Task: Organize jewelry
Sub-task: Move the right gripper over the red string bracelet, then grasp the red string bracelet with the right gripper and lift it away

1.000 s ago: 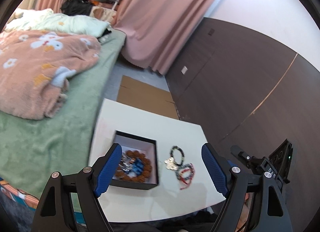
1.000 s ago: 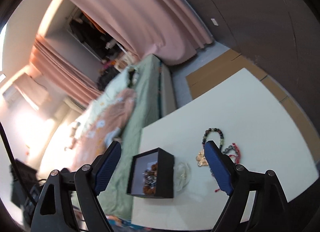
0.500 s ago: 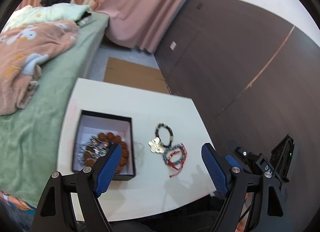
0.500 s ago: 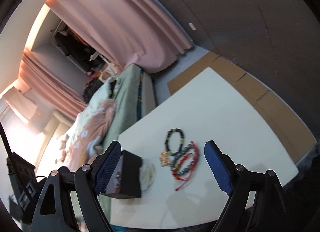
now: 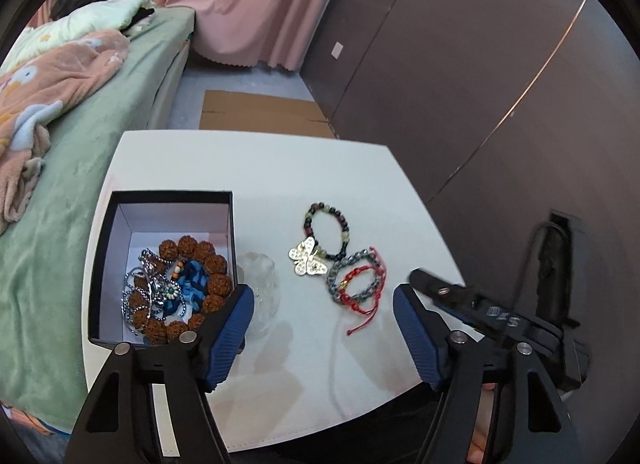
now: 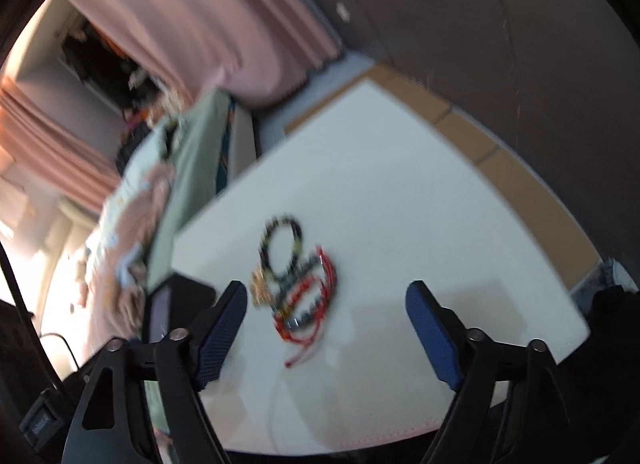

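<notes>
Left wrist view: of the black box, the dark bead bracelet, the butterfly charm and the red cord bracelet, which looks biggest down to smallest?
1. Black box, by far the largest.
2. Dark bead bracelet.
3. Red cord bracelet and butterfly charm: these two look about alike, so I won't rank them.

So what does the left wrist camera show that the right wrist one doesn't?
Only the left view looks down into the black box, showing brown beads and a silver chain, plus a clear glass dish beside it. Only the right view, blurred, shows the table's right edge with cardboard along it. Both show the loose bracelets on the white table.
</notes>
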Available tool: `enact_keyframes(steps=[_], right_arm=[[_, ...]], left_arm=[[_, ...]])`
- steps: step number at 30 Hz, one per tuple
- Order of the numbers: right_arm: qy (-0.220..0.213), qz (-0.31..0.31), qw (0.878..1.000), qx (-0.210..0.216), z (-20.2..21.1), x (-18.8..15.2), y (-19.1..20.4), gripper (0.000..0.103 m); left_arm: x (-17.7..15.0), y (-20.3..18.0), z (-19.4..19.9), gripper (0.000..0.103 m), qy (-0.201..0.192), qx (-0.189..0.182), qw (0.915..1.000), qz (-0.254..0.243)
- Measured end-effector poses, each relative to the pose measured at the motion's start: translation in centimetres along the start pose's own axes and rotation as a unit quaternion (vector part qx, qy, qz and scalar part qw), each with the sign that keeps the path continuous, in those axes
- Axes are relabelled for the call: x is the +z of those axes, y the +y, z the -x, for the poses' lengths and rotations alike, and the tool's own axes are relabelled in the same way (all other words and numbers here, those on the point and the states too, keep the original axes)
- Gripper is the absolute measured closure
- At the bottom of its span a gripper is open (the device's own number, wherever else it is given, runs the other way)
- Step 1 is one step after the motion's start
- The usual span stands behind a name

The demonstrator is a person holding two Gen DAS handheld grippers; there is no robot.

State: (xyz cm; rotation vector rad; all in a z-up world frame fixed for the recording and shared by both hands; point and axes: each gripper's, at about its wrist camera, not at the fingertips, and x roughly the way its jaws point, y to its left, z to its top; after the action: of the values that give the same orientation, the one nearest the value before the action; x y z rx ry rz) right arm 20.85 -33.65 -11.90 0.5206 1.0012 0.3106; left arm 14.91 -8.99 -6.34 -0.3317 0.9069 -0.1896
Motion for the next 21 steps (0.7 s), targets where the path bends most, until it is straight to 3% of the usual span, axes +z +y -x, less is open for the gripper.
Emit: enact_keyframes(steps=[1, 5, 9, 11, 12, 14, 21], right_arm=[[0.013, 0.001, 1.000, -0.003, -0.6, 0.0, 0.0, 0.037], [0.070, 0.023, 0.997, -0.026, -3.3, -0.4, 0.4, 0.053], [0.074, 0.063, 0.993, -0.072, -4.2, -0.9, 1.6, 0.067], [0.075, 0.073, 0.991, -0.084, -4.3, -1.0, 1.8, 0.084], [0.080, 0.075, 0.990, -0.084, -4.4, -1.0, 1.8, 0.101], [0.096, 0.065, 0.992, -0.059, -4.4, -0.9, 1.6, 0.101], [0.048, 0.031, 0.998, -0.005, -0.8, -0.9, 0.4, 0.101]], left_arm=[[-0.1, 0.0, -0.2, 0.032, 0.003, 0.001, 1.0000, -0.001], [-0.2, 0.1, -0.8, 0.033, 0.009, 0.002, 1.0000, 0.003], [-0.2, -0.1, -0.7, 0.033, 0.007, 0.005, 1.0000, 0.004], [-0.3, -0.3, -0.7, 0.033, 0.006, 0.006, 0.9999, 0.005], [-0.3, -0.3, -0.7, 0.033, 0.006, 0.006, 0.9999, 0.005], [-0.3, -0.5, -0.7, 0.032, 0.006, 0.007, 0.9999, 0.005], [-0.6, -0.9, -0.4, 0.032, 0.007, 0.014, 0.9999, 0.006]])
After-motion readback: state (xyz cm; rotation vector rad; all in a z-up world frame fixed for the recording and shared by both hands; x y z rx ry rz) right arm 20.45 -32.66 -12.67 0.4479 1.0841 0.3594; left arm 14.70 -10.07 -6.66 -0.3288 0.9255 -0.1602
